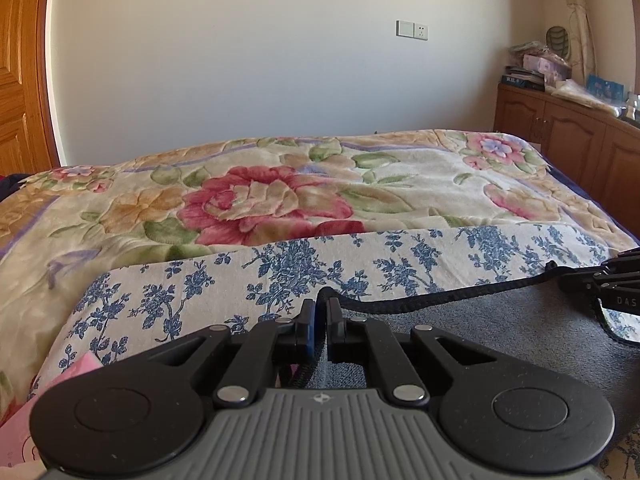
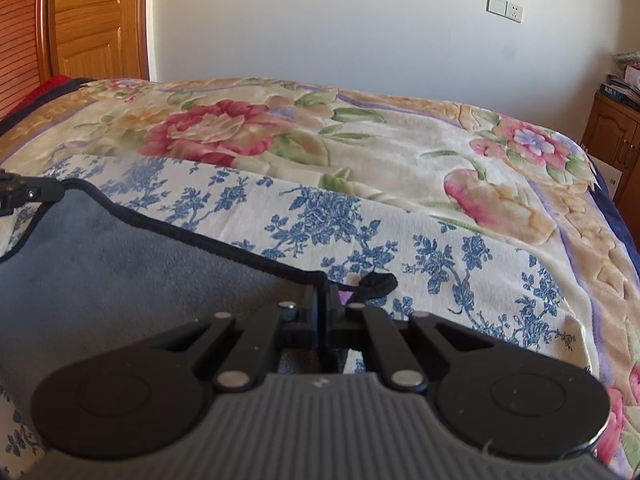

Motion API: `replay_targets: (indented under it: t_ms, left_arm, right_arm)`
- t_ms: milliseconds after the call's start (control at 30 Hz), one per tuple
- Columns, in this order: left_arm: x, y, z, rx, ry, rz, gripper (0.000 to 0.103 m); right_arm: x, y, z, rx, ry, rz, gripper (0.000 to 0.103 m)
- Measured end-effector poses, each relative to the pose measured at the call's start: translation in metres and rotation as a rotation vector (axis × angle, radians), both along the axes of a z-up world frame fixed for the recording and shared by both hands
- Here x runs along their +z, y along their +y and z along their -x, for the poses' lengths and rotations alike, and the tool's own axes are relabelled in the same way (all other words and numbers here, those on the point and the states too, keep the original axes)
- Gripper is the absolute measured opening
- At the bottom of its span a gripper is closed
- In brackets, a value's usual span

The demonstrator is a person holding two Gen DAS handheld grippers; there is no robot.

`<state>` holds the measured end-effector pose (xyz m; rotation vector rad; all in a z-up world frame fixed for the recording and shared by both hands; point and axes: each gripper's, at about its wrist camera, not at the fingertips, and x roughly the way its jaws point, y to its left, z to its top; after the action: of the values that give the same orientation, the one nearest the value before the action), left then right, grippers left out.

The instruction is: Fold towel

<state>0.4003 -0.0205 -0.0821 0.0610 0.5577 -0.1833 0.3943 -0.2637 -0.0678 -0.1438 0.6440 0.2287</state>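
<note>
A grey towel point(image 1: 500, 320) with a black stitched edge is stretched between my two grippers, over a white cloth with blue flowers point(image 1: 200, 284) on the bed. My left gripper point(image 1: 321, 312) is shut on the towel's left corner. My right gripper point(image 2: 323, 300) is shut on the towel's point(image 2: 120, 256) right corner, where a small black loop point(image 2: 378, 282) hangs out. The right gripper shows at the right edge of the left wrist view point(image 1: 616, 280). The left gripper shows at the left edge of the right wrist view point(image 2: 24, 194).
The bed carries a cream blanket with large pink flowers point(image 1: 272, 196). A wooden cabinet point(image 1: 560, 128) with piled items stands at the right wall. A wooden door point(image 2: 92, 20) is at the left. A pink item point(image 1: 80, 368) lies at the lower left.
</note>
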Motion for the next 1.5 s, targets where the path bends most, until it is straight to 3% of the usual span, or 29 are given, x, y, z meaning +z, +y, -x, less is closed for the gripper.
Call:
replay_targets:
  t_ms: [67,133,200,233,267,300,367,500,1000,1500]
  left_arm:
    - [-0.001,0.002,0.000,0.008,0.002,0.006,0.009]
    - [-0.002,0.003,-0.001,0.012,0.007,0.009,0.022]
    - [-0.002,0.004,0.001,0.014,0.002,0.010,0.044]
    - [-0.001,0.003,0.002,0.015,-0.004,0.012,0.048]
    - [-0.001,0.003,0.004,0.015,-0.009,0.014,0.055]
    - [0.001,0.003,0.005,0.013,-0.012,0.014,0.059]
    - [0.004,0.003,0.008,0.012,-0.020,0.011,0.065]
    - [0.014,0.002,0.016,0.010,-0.043,0.003,0.079]
    - [0.095,-0.017,0.066,-0.007,-0.121,-0.001,0.093]
    - [0.175,-0.022,0.142,-0.019,-0.206,-0.011,0.097]
  right_arm:
    - [-0.001,-0.001,0.001,-0.002,0.004,0.000,0.005]
    - [-0.001,-0.001,0.001,-0.009,0.006,0.001,0.012]
    - [-0.001,-0.002,0.002,-0.012,0.009,0.000,0.015]
    - [-0.001,-0.002,0.002,-0.015,0.011,0.000,0.016]
    - [-0.001,-0.002,0.003,-0.016,0.011,0.003,0.020]
    - [-0.001,-0.002,0.004,-0.017,0.010,0.004,0.034]
    - [0.003,-0.004,0.007,-0.016,0.002,-0.011,0.047]
    - [0.013,-0.005,0.015,-0.020,-0.016,-0.028,0.048]
    - [0.087,-0.007,0.071,-0.024,-0.078,-0.064,0.054]
    - [0.154,-0.001,0.142,-0.003,-0.160,-0.117,0.055]
